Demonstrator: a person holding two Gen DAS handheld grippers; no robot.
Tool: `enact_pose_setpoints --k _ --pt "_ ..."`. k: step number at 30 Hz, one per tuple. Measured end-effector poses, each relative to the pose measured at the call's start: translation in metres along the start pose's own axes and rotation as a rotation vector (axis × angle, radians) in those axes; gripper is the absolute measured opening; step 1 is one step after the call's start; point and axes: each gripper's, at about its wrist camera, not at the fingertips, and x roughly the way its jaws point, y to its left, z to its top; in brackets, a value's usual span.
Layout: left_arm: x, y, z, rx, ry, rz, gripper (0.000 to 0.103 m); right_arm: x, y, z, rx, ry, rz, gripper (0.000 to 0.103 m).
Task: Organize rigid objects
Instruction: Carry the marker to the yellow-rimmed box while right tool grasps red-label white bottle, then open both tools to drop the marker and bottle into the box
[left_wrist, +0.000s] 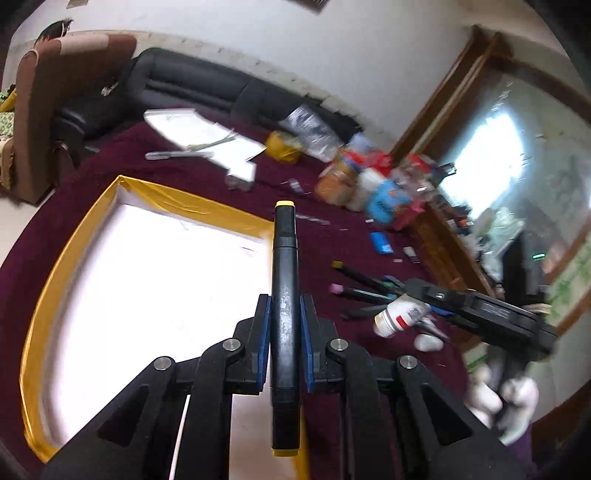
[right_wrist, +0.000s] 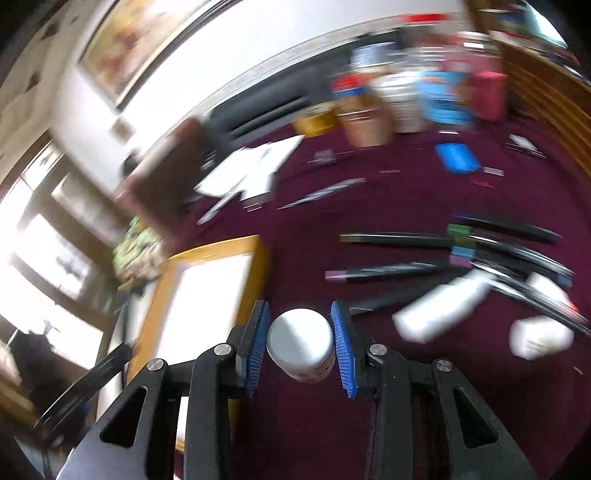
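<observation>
My left gripper (left_wrist: 284, 317) is clamped on a black marker (left_wrist: 283, 295) over the gold-edged white tray's (left_wrist: 66, 258) right rim; my right gripper (right_wrist: 300, 332) grasps a small white bottle (right_wrist: 301, 345) above the maroon cloth (right_wrist: 369, 192), right of the tray

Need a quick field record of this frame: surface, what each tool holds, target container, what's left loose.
surface: maroon cloth
left tool: shut on black marker with yellow ends
right tool: shut on small white bottle
container: white tray with gold rim, beside both tools; visible part looks bare
loose: markers, two white bottles, blue box
background: blurred jars at far edge
</observation>
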Motion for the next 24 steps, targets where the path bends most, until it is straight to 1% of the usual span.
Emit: enact_pose_setpoints --k 3,4,5,7,8,10,12,14,15,16,17,18,19,21,24 --pt "0.036 0.031 0.017 -0.094 0.068 0.004 0.012 0.04 0.039 0.011 -0.067 0.06 0.019 0.031" --pt "0.044 0.038 0.02 -0.115 0.078 0.005 0.012 0.062 0.055 0.016 -0.093 0.094 0.018 0.031" --pt "0.055 0.048 0.023 -0.14 0.091 0.006 0.012 0.07 0.063 0.017 -0.104 0.107 0.013 0.031" --pt "0.071 0.058 0.023 -0.176 0.114 0.004 0.012 0.102 0.084 0.02 -0.144 0.157 0.003 0.031" --pt "0.075 0.061 0.022 -0.188 0.122 0.002 0.012 0.111 0.09 0.015 -0.158 0.171 -0.007 0.031" --pt "0.09 0.071 0.021 -0.221 0.147 0.006 0.012 0.134 0.107 0.019 -0.199 0.193 -0.036 0.031" --pt "0.097 0.075 0.021 -0.246 0.161 0.021 0.012 0.149 0.11 0.021 -0.196 0.232 -0.039 0.031" --pt "0.102 0.08 0.019 -0.27 0.169 0.014 0.013 0.166 0.11 0.025 -0.192 0.271 -0.042 0.031" --pt "0.102 0.081 0.018 -0.275 0.17 0.012 0.018 0.174 0.11 0.026 -0.19 0.282 -0.051 0.031" --pt "0.102 0.082 0.018 -0.278 0.169 0.012 0.028 0.179 0.108 0.029 -0.183 0.278 -0.058 0.031" --pt "0.1 0.082 0.019 -0.279 0.167 0.015 0.034 0.181 0.107 0.032 -0.18 0.267 -0.065 0.032" --pt "0.096 0.082 0.018 -0.278 0.156 0.019 0.042 0.183 0.106 0.034 -0.185 0.255 -0.072 0.032" --pt "0.094 0.082 0.02 -0.275 0.15 0.022 0.044 0.183 0.103 0.037 -0.185 0.235 -0.066 0.032" --pt "0.086 0.08 0.022 -0.262 0.132 0.026 0.044 0.175 0.099 0.043 -0.175 0.208 -0.048 0.032" --pt "0.072 0.075 0.024 -0.252 0.102 0.04 0.052 0.154 0.089 0.051 -0.171 0.146 -0.048 0.035"
